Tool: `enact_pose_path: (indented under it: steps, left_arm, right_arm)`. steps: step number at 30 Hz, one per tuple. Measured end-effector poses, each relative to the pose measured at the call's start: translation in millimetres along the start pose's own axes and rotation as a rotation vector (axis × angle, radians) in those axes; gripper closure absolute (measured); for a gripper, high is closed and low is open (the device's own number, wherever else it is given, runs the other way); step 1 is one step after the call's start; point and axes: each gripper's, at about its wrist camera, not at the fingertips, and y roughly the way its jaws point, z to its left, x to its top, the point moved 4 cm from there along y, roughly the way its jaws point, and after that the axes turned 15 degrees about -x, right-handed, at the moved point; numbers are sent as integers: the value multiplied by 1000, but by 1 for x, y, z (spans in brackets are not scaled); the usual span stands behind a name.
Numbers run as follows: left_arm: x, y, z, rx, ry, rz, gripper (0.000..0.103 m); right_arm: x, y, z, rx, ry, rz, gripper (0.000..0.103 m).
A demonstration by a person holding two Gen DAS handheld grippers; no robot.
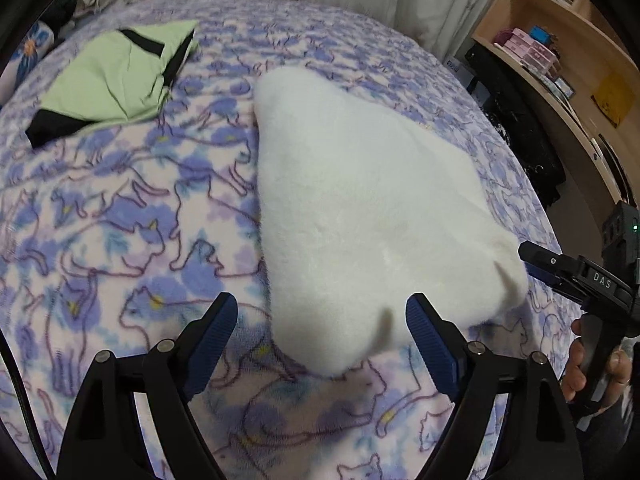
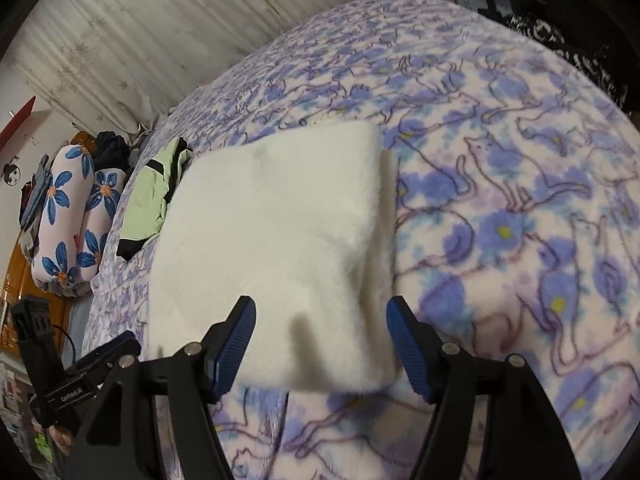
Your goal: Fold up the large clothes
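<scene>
Through my left wrist camera, my left gripper (image 1: 320, 332) stands wide open with nothing between the pads; the near corner of the white garment (image 1: 360, 208) lies on the bed (image 1: 120, 220) just ahead, its tip reaching in between the fingers without touching either pad as far as I can tell. The garment's long axis runs away from me toward the far edge of the bed. Near the far left corner sits a folded green garment (image 1: 120, 76). At the right edge my right gripper (image 1: 560, 272) hovers beside the white garment's other near corner; a label on it reads "DAS". Through my right wrist camera, my right gripper (image 2: 320, 332) is likewise spread wide and holds nothing, the white garment (image 2: 280, 232) lying straight ahead with its near edge between the fingers. My left gripper (image 2: 100, 364) shows at the lower left; a label on it looks like "GenRobot.AI". Each hand is nearest its own corner.
</scene>
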Motion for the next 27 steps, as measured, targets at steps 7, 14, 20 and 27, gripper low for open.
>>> enact_pose_path:
  steps: [7, 14, 20, 27]
  left_arm:
    - [14, 32, 20, -53, -56, 51, 18]
    - [27, 61, 30, -125, -88, 80, 12]
    - [33, 75, 35, -160, -90, 83, 3]
    - [38, 89, 44, -249, -147, 122, 0]
  right_arm:
    - [13, 45, -4, 39, -5, 81, 35]
    - [21, 71, -1, 120, -2, 102, 27]
    - [26, 99, -9, 226, 41, 204, 15]
    - [34, 115, 0, 304, 17, 246, 8]
